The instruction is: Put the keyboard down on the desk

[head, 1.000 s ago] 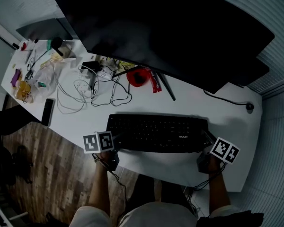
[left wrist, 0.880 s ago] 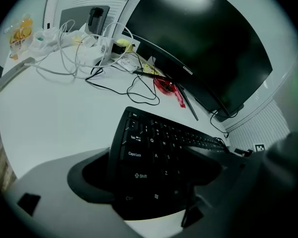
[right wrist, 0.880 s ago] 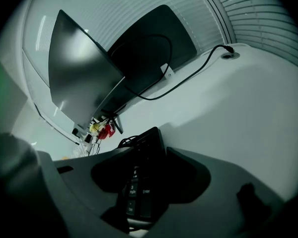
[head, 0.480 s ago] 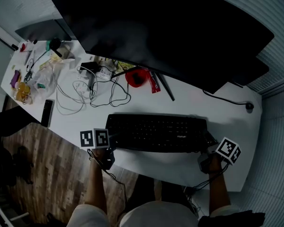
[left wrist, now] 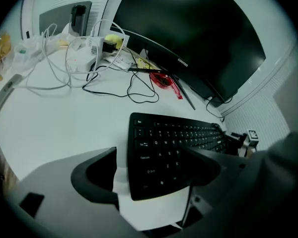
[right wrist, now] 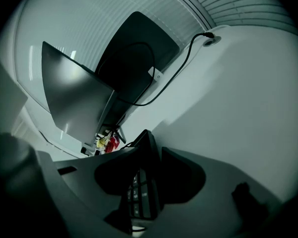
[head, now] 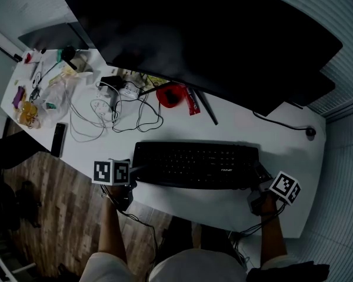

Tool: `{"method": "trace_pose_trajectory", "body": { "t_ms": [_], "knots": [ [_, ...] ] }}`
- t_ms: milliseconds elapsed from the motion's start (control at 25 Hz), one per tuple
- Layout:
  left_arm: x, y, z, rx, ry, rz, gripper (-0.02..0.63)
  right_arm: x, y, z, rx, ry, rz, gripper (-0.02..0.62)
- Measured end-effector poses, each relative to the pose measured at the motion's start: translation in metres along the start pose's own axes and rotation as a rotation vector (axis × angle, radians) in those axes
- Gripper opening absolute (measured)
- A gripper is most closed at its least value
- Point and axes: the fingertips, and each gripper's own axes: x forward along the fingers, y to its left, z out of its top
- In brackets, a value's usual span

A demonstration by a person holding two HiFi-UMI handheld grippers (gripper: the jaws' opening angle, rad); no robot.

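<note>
Two tools sit at the two ends of the keyboard (head: 195, 165), one for each end. It is long, so one tool alone would tip it. The keyboard lies in the lower middle of the head view, on the white counter (head: 235, 125). It is near the front edge and right in front of the big dark monitor (head: 212, 40), where someone could type. It looks flat on the counter, so I think the job is almost done.

The left tool (left wrist: 150, 165) has its jaws spread wide. The keyboard's near corner is between them, but they do not squeeze it. The right tool (right wrist: 156, 180) looks like it is pinching the other end, one jaw over the keys and one under. I think it only needs to let go. The tangle of cables (head: 126, 113) in the upper left is well away.
</note>
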Motion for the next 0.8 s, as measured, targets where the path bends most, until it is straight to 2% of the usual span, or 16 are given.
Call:
{"method": "trace_pose_trajectory", "body": {
  "t_ms": [80, 240, 360, 600, 800],
  "knots": [
    [-0.002, -0.004, 0.000, -0.009, -0.003, -0.037, 0.408, 0.001, 0.000, 0.000, 0.000, 0.001, -0.004, 0.147],
    [-0.005, -0.001, -0.010, 0.010, 0.001, 0.001, 0.408, 0.003, 0.005, -0.003, -0.025, 0.003, -0.004, 0.147],
    [-0.009, -0.003, -0.016, -0.009, -0.028, 0.005, 0.408, 0.004, 0.005, -0.003, -0.063, 0.007, -0.010, 0.147],
    [-0.020, -0.002, -0.032, -0.040, -0.084, 0.023, 0.408, 0.005, 0.001, -0.010, -0.117, 0.069, -0.022, 0.147],
    [-0.027, -0.010, -0.044, -0.041, -0.118, 0.022, 0.408, 0.010, 0.001, -0.016, -0.223, 0.147, -0.028, 0.147]
  ]
}}
